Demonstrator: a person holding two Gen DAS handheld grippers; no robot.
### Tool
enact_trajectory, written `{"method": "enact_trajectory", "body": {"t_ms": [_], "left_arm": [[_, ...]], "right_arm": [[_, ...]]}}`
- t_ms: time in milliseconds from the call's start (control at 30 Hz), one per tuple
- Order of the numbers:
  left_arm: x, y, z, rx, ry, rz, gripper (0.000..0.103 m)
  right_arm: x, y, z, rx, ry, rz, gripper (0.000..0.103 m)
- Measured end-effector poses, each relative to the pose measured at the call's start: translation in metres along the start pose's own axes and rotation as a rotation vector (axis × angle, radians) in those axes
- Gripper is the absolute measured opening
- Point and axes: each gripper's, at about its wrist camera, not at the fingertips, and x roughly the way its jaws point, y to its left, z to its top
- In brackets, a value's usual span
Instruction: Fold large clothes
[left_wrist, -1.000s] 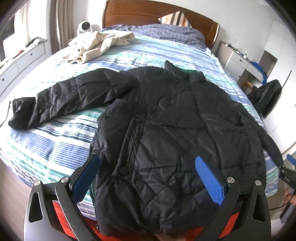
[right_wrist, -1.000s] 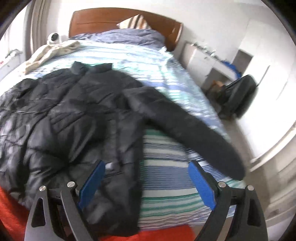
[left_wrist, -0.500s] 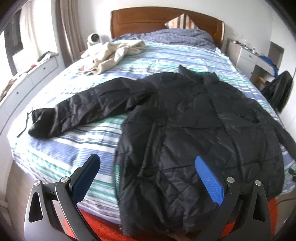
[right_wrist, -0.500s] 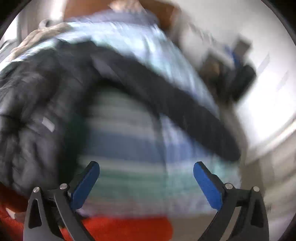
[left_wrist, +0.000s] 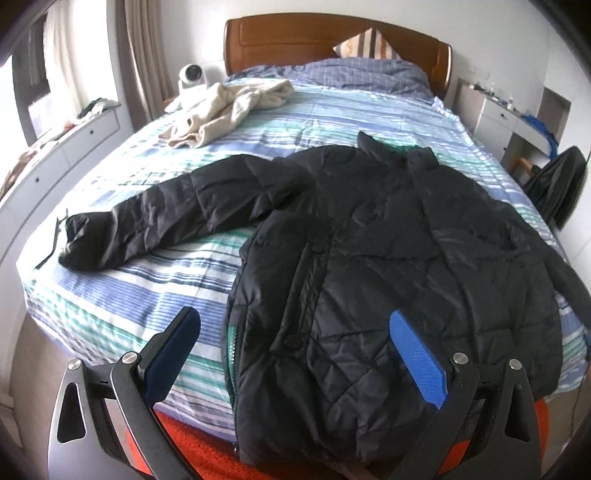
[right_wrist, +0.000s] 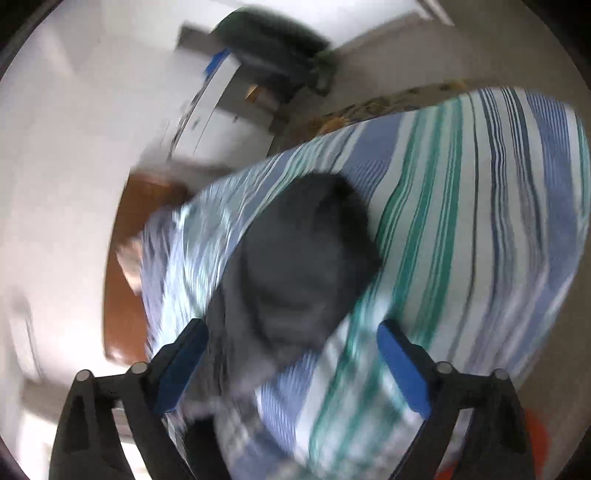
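A black quilted puffer jacket (left_wrist: 388, 258) lies front up on the striped bed (left_wrist: 122, 295), one sleeve (left_wrist: 155, 218) stretched out to the left. My left gripper (left_wrist: 295, 354) hovers open over the jacket's lower hem, nothing between its blue pads. In the blurred, sideways-rolled right wrist view, the cuff end of the jacket's other sleeve (right_wrist: 303, 266) lies on the striped sheet (right_wrist: 461, 221). My right gripper (right_wrist: 291, 365) sits just short of that cuff; its jaws are closing, with the sleeve lying in the gap and the pads not pressing it.
A beige garment (left_wrist: 225, 107) is heaped at the bed's far left, near a small white device (left_wrist: 190, 74). Wooden headboard (left_wrist: 332, 40) and pillows stand at the back. White drawers (left_wrist: 495, 118) and a dark bag (left_wrist: 557, 184) stand right of the bed; an orange-red rug (left_wrist: 207, 446) lies at its foot.
The right gripper swung away from the jacket body to the sleeve's cuff and rolled about a quarter turn; its view is now sideways. The left view shifted only slightly.
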Motion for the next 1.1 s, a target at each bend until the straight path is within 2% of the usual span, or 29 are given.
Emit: {"method": "enact_trajectory", "body": {"t_ms": [33,100,167,233,300,367,433,500,567,667,767,800,833,867,967,1000,1100], "left_arm": [[0.001,0.001,-0.001,-0.002,0.004,0.003,0.102],[0.003,0.005,-0.005,-0.011,0.018,0.013,0.102],[0.005,0.01,-0.008,-0.017,0.032,0.027,0.102],[0.007,0.016,-0.013,-0.024,0.041,0.045,0.102],[0.01,0.018,-0.016,-0.028,0.044,0.059,0.102],[0.016,0.018,-0.019,-0.028,0.052,0.058,0.102],[0.023,0.013,-0.02,-0.021,0.071,0.046,0.102],[0.024,0.006,-0.018,-0.01,0.077,0.026,0.102],[0.018,-0.001,-0.014,0.005,0.051,0.005,0.102],[0.01,-0.007,-0.01,0.021,0.018,0.006,0.102],[0.011,-0.006,-0.011,0.029,0.019,-0.003,0.102],[0.013,-0.006,-0.012,0.033,0.024,-0.005,0.102],[0.016,-0.006,-0.015,0.041,0.032,-0.008,0.102],[0.02,-0.005,-0.017,0.049,0.043,-0.01,0.102],[0.028,-0.007,-0.019,0.056,0.077,-0.027,0.102],[0.029,-0.008,-0.018,0.051,0.083,-0.053,0.102],[0.032,-0.021,-0.005,0.041,0.08,-0.193,0.102]], "right_arm": [[0.007,0.001,0.005,0.005,-0.002,0.008,0.051],[0.008,0.011,0.008,-0.04,-0.035,-0.062,0.014],[-0.002,0.045,-0.001,-0.156,-0.079,-0.09,0.011],[-0.017,0.105,-0.025,-0.379,-0.103,-0.05,0.01],[-0.033,0.169,-0.062,-0.636,-0.101,0.012,0.01],[-0.049,0.236,-0.122,-0.907,-0.084,0.11,0.01],[-0.05,0.281,-0.178,-1.079,-0.038,0.19,0.01],[-0.041,0.31,-0.231,-1.188,0.027,0.258,0.01],[-0.024,0.326,-0.293,-1.283,0.11,0.32,0.01],[0.004,0.324,-0.377,-1.387,0.203,0.35,0.01],[0.038,0.307,-0.435,-1.424,0.318,0.345,0.02],[0.057,0.296,-0.458,-1.407,0.46,0.351,0.051],[0.055,0.285,-0.472,-1.391,0.551,0.346,0.089],[0.064,0.271,-0.485,-1.365,0.656,0.328,0.097],[0.045,0.249,-0.496,-1.385,0.741,0.374,0.097],[0.033,0.245,-0.493,-1.411,0.74,0.395,0.097],[-0.009,0.232,-0.471,-1.495,0.674,0.42,0.097]]}}
